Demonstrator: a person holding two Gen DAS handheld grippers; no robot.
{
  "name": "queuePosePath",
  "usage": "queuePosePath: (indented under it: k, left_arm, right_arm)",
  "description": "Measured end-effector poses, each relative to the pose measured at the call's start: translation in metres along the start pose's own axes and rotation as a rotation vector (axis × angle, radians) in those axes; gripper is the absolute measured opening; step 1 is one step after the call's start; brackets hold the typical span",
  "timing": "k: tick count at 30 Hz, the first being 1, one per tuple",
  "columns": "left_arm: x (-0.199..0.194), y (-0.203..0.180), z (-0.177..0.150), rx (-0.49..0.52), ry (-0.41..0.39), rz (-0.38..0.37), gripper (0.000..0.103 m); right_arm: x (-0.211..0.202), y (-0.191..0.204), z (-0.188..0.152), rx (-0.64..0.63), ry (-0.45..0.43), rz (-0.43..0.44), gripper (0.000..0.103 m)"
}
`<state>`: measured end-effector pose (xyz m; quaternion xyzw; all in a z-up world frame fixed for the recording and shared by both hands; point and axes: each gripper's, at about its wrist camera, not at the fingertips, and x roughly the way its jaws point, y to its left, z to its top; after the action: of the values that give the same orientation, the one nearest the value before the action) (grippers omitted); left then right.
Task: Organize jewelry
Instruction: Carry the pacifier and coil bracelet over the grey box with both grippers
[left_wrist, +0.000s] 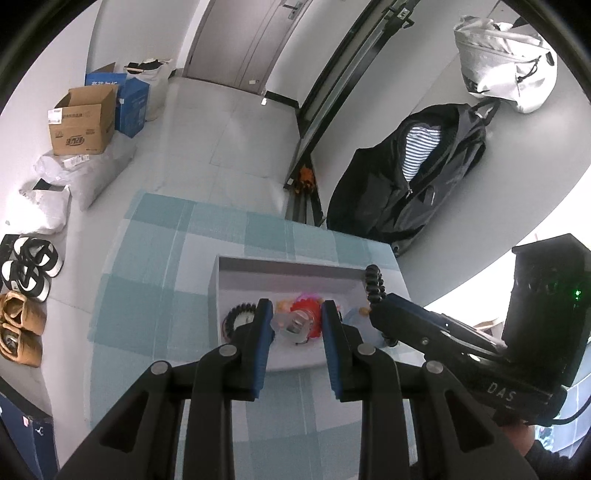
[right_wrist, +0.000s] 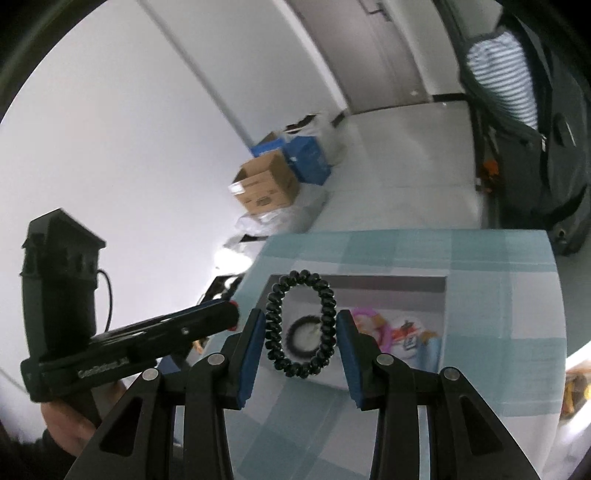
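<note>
Two tools: the right tool (right_wrist: 301, 328) squeezes a light, stretchy hair tie (right_wrist: 301, 325) by its sides; the left tool (left_wrist: 297, 319) clamps something clear.

The checked worktop (left_wrist: 155, 280) lies bare left of the white tray (left_wrist: 218, 288); inside, hair ties (left_wrist: 240, 314) and trinkets crowd the floor, and a dark jacket (left_wrist: 406, 192) hangs beyond

Bench cloth (left_wrist: 155, 258): checked pattern in pale blue, teal and white. Tray (right_wrist: 369, 286): white with grey walls, holding red (left_wrist: 308, 308), pink (right_wrist: 364, 315) and clear pieces; coiled hair tie (right_wrist: 301, 325): black. Right claw (right_wrist: 301, 328) and left claw (left_wrist: 297, 317): black frames, blue pads; hanging shirt (left_wrist: 419, 147): blue-and-white stripes.
</note>
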<state>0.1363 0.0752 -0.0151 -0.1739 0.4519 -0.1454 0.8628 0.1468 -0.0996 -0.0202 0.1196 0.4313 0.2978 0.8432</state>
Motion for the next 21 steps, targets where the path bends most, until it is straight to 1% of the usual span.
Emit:
queuePosePath:
  k: [5, 8, 14, 21]
  left_arm:
    - [0.013, 0.005, 0.004, -0.031, 0.023, 0.001, 0.021]
    - [0.019, 0.002, 0.007, -0.035, 0.034, 0.008, 0.021]
    - [0.032, -0.008, 0.012, -0.015, 0.051, 0.021, 0.021]
    - [0.04, -0.008, 0.013, -0.017, 0.078, 0.029, 0.021]
  right_arm:
    - [0.008, -0.017, 0.007, 0.059, 0.006, -0.016, 0.038]
    - [0.01, -0.02, 0.007, 0.076, 0.016, -0.026, 0.038]
    - [0.012, -0.024, 0.012, 0.076, 0.02, -0.038, 0.038]
    - [0.015, -0.033, 0.012, 0.089, 0.048, -0.049, 0.04]
